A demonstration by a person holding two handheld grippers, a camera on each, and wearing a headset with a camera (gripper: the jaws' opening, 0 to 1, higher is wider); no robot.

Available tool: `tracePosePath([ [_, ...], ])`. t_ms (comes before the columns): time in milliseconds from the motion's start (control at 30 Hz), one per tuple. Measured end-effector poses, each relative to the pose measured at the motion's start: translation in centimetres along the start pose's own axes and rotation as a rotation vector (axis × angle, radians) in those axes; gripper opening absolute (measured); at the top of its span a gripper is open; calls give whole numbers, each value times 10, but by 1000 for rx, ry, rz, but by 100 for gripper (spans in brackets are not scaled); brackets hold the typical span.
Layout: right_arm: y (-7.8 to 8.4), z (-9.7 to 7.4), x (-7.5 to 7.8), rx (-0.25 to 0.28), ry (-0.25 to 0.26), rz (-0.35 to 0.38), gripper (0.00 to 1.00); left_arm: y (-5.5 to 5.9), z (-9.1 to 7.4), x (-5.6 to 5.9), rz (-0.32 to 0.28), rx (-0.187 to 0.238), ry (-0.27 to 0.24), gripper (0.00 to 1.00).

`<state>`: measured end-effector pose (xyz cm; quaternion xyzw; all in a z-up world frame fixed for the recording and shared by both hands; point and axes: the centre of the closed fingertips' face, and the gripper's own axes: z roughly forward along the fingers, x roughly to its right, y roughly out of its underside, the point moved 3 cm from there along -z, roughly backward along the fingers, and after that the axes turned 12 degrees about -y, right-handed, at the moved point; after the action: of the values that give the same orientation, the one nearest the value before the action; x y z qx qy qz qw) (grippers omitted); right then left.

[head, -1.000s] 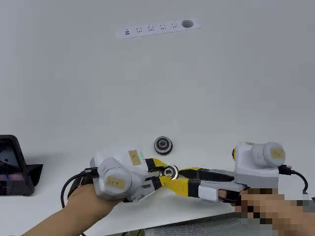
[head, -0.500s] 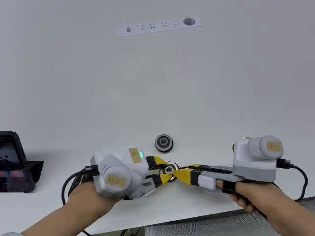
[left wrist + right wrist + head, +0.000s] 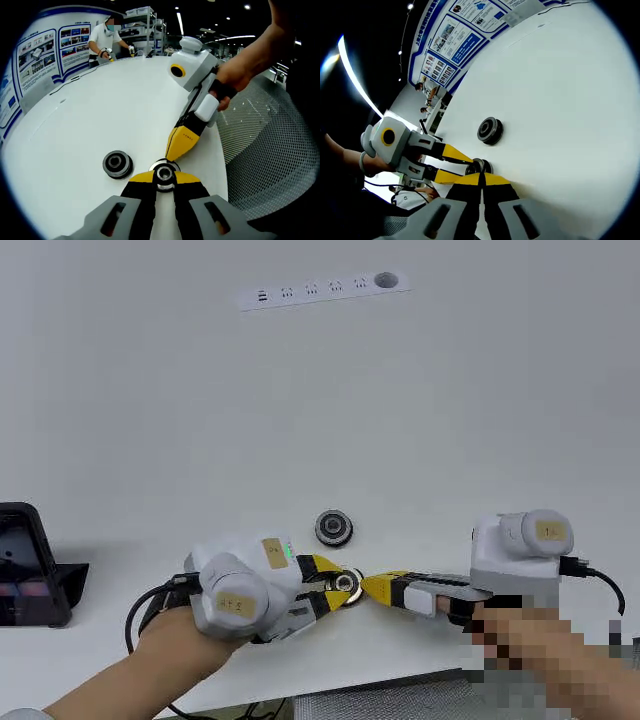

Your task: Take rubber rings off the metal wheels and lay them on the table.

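Left gripper (image 3: 334,584) sat lower centre of the head view, jaws clamped on a small metal wheel (image 3: 348,586) held just above the white table (image 3: 420,440). In the left gripper view the wheel (image 3: 164,176) sat between the yellow tips at bottom centre. Right gripper (image 3: 368,586) came in from the lower right of the head view with jaws pressed together, tips touching or just beside the wheel's rim; could not tell whether they pinched anything on it. In the right gripper view its own yellow tips met at bottom centre, with the wheel (image 3: 480,166) right above them and the left gripper (image 3: 451,162) coming in from lower left. Second wheel (image 3: 333,528) lay flat on the table just above the grippers in the head view, apart from both, with a dark ring (image 3: 108,168) around it in the left gripper view. Power strip (image 3: 323,290) lay at top centre of the head view, a dark tablet on a stand (image 3: 25,570) at the left edge. A person (image 3: 102,37) stood at upper left of the left gripper view.
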<state>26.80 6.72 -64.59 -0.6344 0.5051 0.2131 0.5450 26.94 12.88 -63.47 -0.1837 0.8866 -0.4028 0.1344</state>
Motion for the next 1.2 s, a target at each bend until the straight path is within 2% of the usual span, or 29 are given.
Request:
tracePosePath([
  [200,-1,2,-6,-10,0,-44,2,0,0,0,2,-1,1,12],
  [367,-2,6,-10,-11,-11,-51,2,0,0,0,3,-4,1,12],
  [467,-3,10,-18,0,-45,-47,2,0,0,0,4,-4,0,12],
  [500,-5,12,-25,16,-77,-48,2,0,0,0,4,-5,0,12],
  [533,-8,14,-28,35,-86,-40,2,0,0,0,4,-5,0,12],
  [600,-8,14,-25,13,-39,-73,2,0,0,0,5,-6,-1,12],
  [700,-8,13,-22,27,-40,-45,2,0,0,0,7,-6,-3,12],
  [967,-4,5,-10,25,12,-20,2,0,0,0,24,0,-3,13],
  [1100,-4,4,-10,25,16,-19,2,-1,-1,0,35,9,-5,14],
  [1200,-4,3,-9,25,17,-19,2,-4,-5,0,23,32,-14,18],
])
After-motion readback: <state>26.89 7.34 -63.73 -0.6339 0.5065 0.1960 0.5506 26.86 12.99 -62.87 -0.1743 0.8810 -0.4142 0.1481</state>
